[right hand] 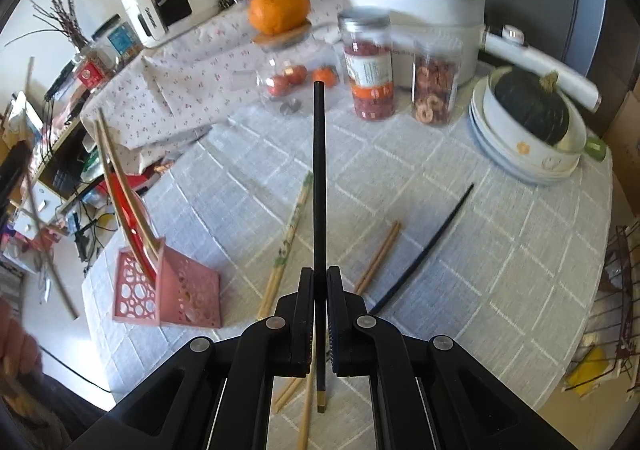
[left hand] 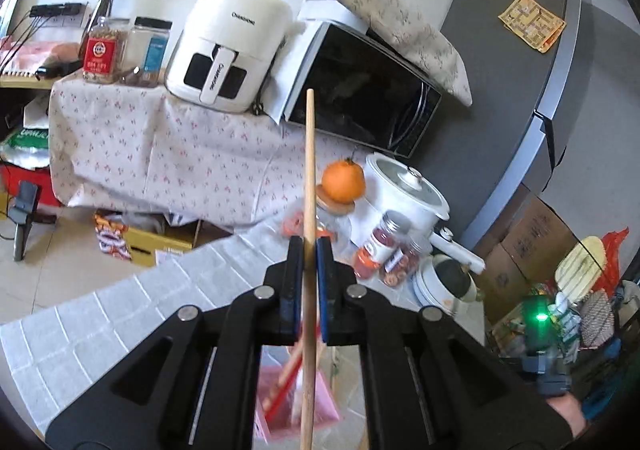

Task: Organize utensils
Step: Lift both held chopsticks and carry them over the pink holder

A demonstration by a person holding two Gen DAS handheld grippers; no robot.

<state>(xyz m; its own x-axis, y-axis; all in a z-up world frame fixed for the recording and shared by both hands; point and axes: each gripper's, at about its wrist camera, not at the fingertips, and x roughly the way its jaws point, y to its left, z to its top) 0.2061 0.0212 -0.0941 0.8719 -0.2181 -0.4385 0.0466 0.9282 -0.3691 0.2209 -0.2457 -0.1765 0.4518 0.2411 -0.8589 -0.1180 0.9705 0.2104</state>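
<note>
Right wrist view, grey checked tablecloth (right hand: 460, 250), floral-covered counter (right hand: 180, 70), cluttered floor.

The white plastic air fryer (left hand: 228, 46) carries the brand "CHANGHONG" on its front and again down its handle.

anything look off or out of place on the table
Yes. Chopsticks lie scattered on the tablecloth instead of in the pink holder: a black one, a short brown pair and a patterned pair. An orange is perched on a jar lid, which looks precarious.
</note>
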